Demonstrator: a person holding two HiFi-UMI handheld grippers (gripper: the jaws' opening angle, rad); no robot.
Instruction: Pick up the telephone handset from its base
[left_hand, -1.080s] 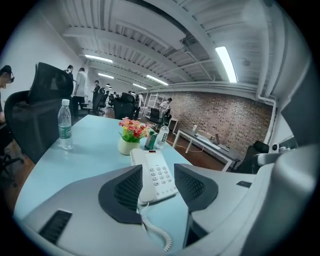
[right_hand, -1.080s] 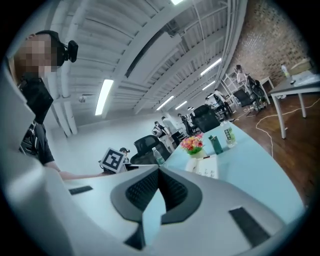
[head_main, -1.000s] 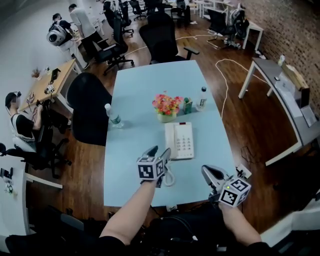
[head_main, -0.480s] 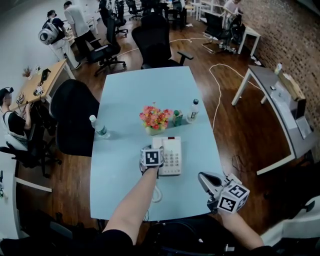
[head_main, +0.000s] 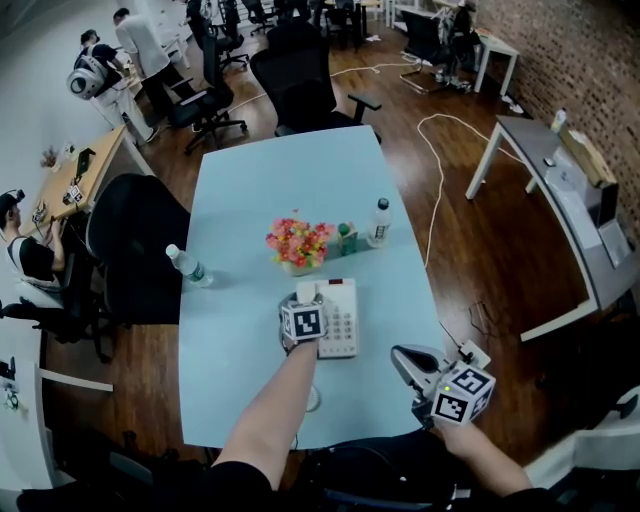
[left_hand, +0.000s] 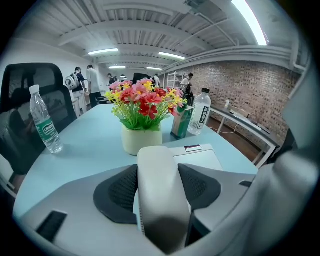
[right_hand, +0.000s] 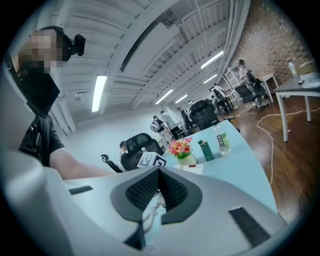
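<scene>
Since a second earlier, the left gripper (head_main: 305, 303) had advanced from the near corner of the telephone base (head_main: 343, 318) to its left side. In the head view it sat over the handset (head_main: 307, 291). The right gripper (head_main: 404, 360) hung near the front edge of the blue table (head_main: 250, 200), well apart from the phone.

In the left gripper view, both dark pads pressed the white handset's sides, the jaws clamped on it. It seemed to rest on the base, though that was unclear. A flower pot (left_hand: 142, 139) stood beyond.

In the right gripper view, the jaws met, holding nothing.
</scene>
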